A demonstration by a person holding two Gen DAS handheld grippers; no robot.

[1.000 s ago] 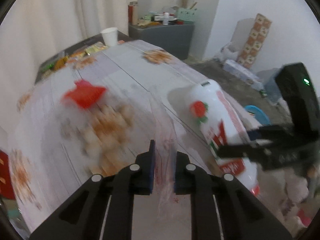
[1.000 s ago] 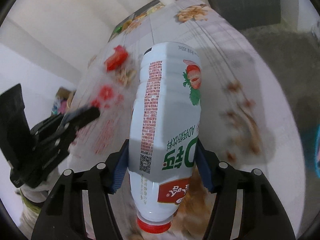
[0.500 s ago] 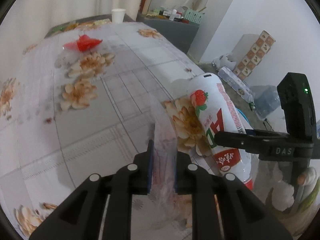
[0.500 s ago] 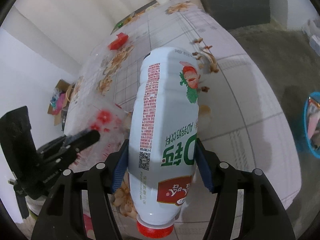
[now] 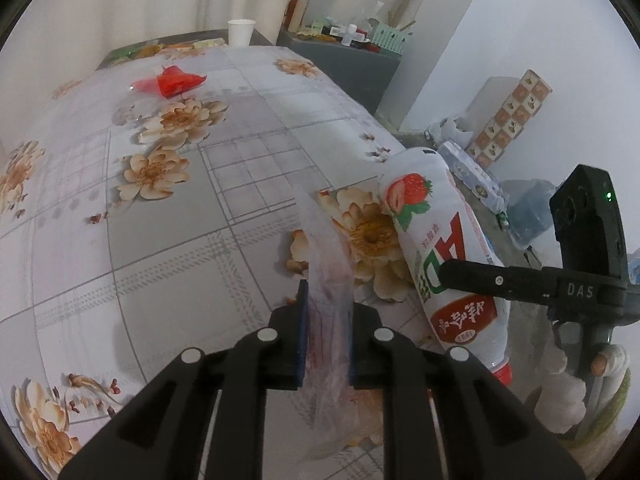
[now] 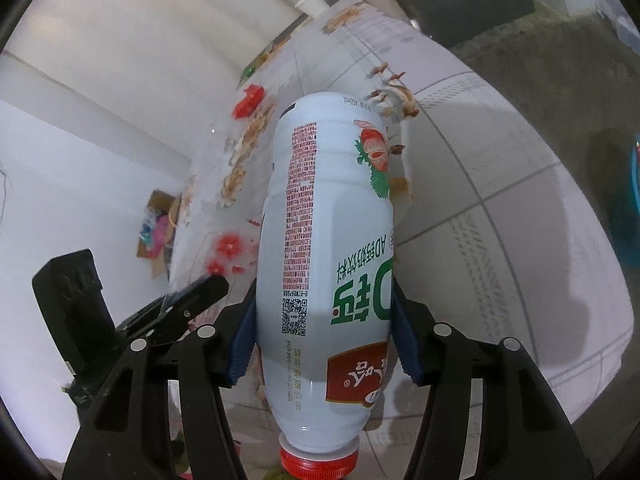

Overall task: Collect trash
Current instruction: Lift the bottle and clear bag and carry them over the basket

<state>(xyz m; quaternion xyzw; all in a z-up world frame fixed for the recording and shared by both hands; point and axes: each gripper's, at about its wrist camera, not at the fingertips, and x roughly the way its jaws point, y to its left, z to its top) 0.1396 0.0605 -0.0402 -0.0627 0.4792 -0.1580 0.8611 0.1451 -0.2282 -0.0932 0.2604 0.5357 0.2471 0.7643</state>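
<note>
My right gripper grips a white milk-drink bottle with a strawberry label, red cap toward the camera. The blue pads press its sides while the jaws are closing a little. In the left wrist view the same bottle hangs slanted over the table's right edge. My left gripper is shut on a crumpled clear plastic wrapper with red print, which sticks up between the pads. A red wrapper lies far back on the flowered tablecloth.
A white paper cup and snack packets stand at the table's far end. Behind it is a grey cabinet loaded with items. Boxes and bags litter the floor on the right. A blue bin shows at the right edge.
Both grippers have drawn back toward the table's near right edge, each keeping its load. The red wrapper now lies farther away, and the blur has gone.
</note>
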